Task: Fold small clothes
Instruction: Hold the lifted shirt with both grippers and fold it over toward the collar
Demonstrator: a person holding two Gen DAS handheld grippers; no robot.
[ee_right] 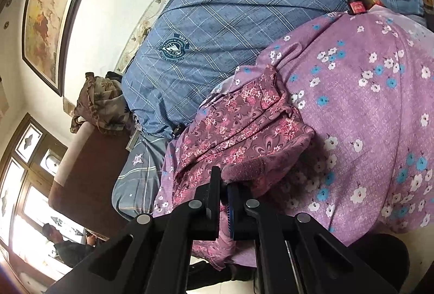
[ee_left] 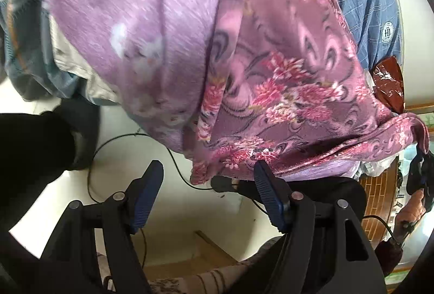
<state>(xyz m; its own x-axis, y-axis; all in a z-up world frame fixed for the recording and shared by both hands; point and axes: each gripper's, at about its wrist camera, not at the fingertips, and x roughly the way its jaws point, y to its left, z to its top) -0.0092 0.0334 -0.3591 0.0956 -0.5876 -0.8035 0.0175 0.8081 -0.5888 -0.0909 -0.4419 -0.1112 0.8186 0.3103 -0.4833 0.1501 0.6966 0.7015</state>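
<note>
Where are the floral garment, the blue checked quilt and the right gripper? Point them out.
floral garment (ee_right: 238,128): right wrist view, its bunched middle.
blue checked quilt (ee_right: 217,23): right wrist view, its flat checked top.
right gripper (ee_right: 223,183): right wrist view, fingertips shut on the garment's edge.

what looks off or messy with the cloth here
The floral garment is bunched and creased on the purple sheet, not flat. Only the right gripper pinches an edge; the left gripper is open with nothing between its fingers.
</note>
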